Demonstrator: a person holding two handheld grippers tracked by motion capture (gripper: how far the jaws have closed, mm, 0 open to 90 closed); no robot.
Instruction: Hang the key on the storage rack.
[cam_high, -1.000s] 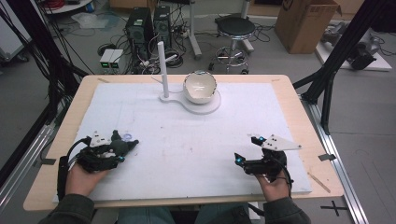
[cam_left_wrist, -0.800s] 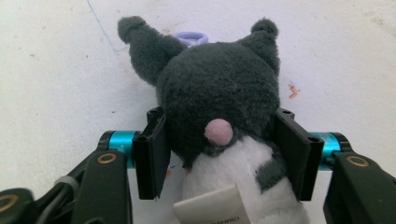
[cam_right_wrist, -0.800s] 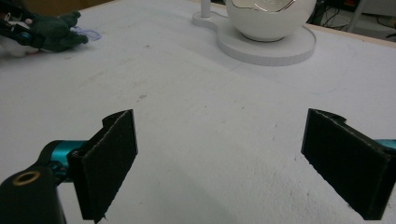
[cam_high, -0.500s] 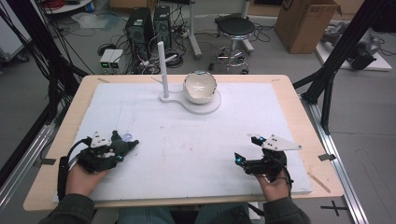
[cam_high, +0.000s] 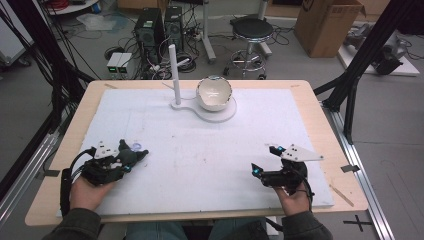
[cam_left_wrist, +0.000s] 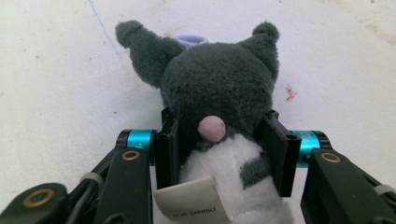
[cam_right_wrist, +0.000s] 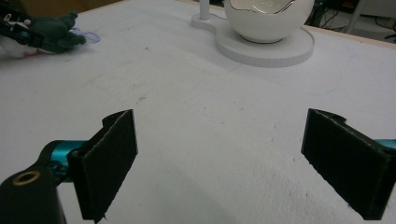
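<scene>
**Plush toy clamped low on the white mat, bowl waiting at the far side**

Take the bowl stand (cam_high: 216, 111) as your landmark: a flat white base at the far middle of the white mat (cam_high: 200, 150), with a thin upright post (cam_high: 173, 75) just to its left and a round, cracked-egg-shaped bowl (cam_high: 214, 93) sitting on it. The mat covers most of the wooden table (cam_high: 320, 100), so nothing you set down touches bare wood.

Your left gripper (cam_high: 131, 159) sits well short of the stand and off to its left, low on the mat. Its jaws are clamped on the plush toy (cam_left_wrist: 215, 107), one pad pressed against each side below the head. That grip looks chosen to pinch the soft body where it narrows, which should keep the head free and the toy from slipping, though the stuffing may give.

Your right gripper (cam_high: 264, 161) rests well short of the stand and to its right, its jaws wide apart with nothing between them; it seems parked out of the way.

The toy is dark grey and fuzzy, with two pointed ears, a pink spot, a white belly and a paper label (cam_left_wrist: 194, 205) curling toward you. A small lilac loop (cam_left_wrist: 191, 40) peeks out beyond its head.
</scene>
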